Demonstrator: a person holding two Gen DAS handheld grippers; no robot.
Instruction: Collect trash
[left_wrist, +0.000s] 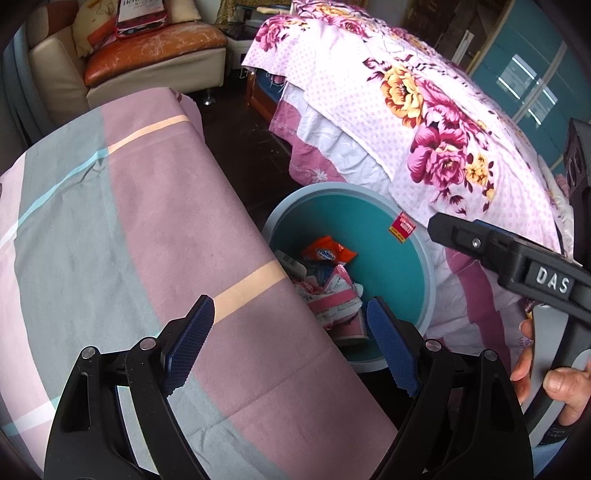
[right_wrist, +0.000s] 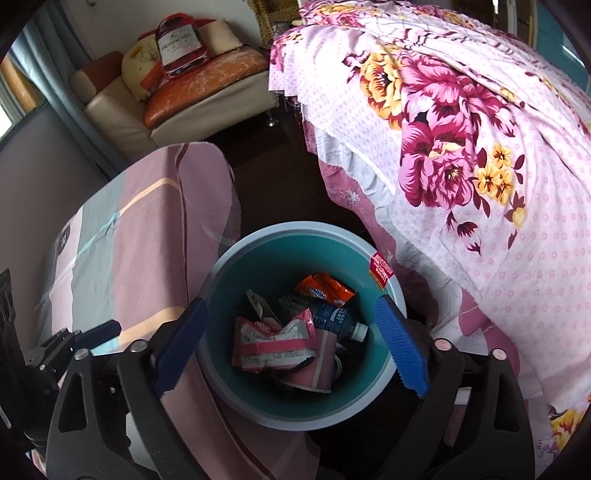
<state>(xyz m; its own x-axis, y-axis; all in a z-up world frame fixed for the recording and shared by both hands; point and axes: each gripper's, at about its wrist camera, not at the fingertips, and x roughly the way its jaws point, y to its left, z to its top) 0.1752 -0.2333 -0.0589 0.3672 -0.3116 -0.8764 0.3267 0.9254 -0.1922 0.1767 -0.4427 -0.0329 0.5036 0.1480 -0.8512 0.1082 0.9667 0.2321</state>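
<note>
A teal bin (right_wrist: 280, 254) with a pale rim stands on the dark floor between two covered surfaces. Inside lie a pink and white wrapper (right_wrist: 273, 343), an orange packet (right_wrist: 325, 290), a dark blue bottle (right_wrist: 332, 319) and a pink carton. My right gripper (right_wrist: 291, 339) hangs open straight above the bin, nothing between its blue pads. My left gripper (left_wrist: 291, 339) is open too, over the edge of the striped cloth (left_wrist: 129, 221), with the bin (left_wrist: 369, 221) just to its right. The right gripper (left_wrist: 509, 254) and a hand (left_wrist: 554, 380) show at the right edge of the left wrist view.
A striped pink and grey cloth (right_wrist: 129, 258) covers a surface left of the bin. A bed with a floral pink sheet (right_wrist: 461, 147) rises on the right. A cream armchair (right_wrist: 177, 99) with cushions stands at the back. A narrow strip of dark floor (left_wrist: 251, 147) runs between.
</note>
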